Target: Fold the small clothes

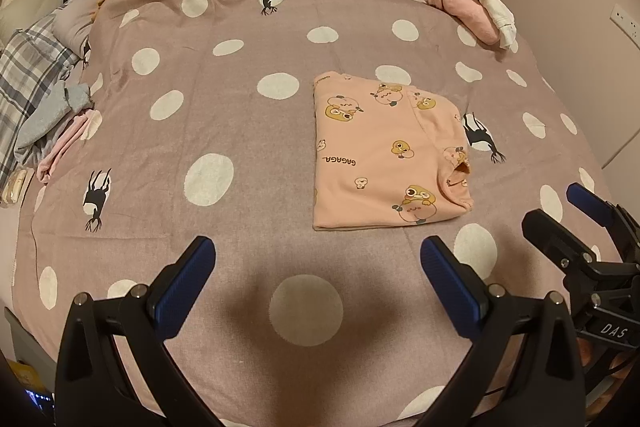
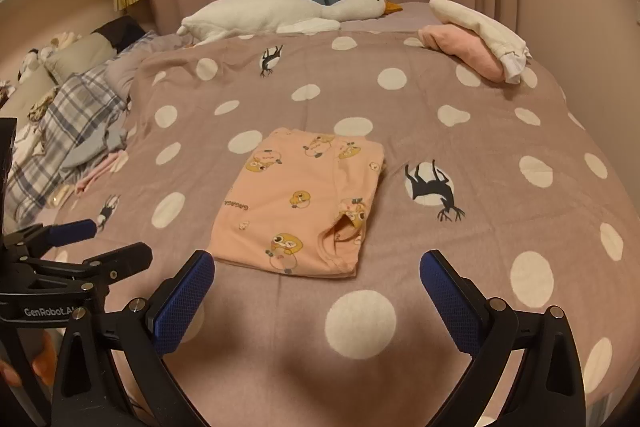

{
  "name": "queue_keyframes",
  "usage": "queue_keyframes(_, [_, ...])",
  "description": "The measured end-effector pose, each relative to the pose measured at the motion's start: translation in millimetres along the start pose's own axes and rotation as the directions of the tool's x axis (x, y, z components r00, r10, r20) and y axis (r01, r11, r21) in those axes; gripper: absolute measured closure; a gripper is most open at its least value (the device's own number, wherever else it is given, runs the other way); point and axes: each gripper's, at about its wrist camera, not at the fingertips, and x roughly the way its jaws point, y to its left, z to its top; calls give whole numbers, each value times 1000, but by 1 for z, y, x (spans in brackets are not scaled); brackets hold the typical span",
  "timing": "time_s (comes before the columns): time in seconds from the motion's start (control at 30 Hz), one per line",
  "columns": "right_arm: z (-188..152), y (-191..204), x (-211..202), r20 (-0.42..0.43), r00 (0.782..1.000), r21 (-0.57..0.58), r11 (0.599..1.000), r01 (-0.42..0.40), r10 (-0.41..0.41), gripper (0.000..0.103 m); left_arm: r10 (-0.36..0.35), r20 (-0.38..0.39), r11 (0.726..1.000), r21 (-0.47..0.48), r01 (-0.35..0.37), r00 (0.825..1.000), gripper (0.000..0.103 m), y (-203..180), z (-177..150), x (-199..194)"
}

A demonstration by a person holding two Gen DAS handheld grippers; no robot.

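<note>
A small peach garment printed with cartoon ducks lies folded into a flat rectangle on the mauve polka-dot bedspread; its collar opening faces the near right corner. The same garment sits just beyond my right gripper. My left gripper hovers open over the near bedspread, left of and nearer than the garment, holding nothing. My right gripper is open too, its fingers spread on either side of the garment's near edge without touching it. The right gripper shows at the right edge of the left wrist view.
A white plush goose lies along the far edge. Folded pink and white clothes are stacked at the far right corner. A heap of plaid, grey and pink clothes lies at the left. Curtains hang behind. The left gripper's body juts in from the left.
</note>
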Motion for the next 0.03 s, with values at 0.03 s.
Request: queue_keyframes(0.03, [0, 0, 0, 0, 1000, 0, 1000, 0, 0, 1, 0, -1, 1000, -1, 0, 1000, 0, 0, 0, 0])
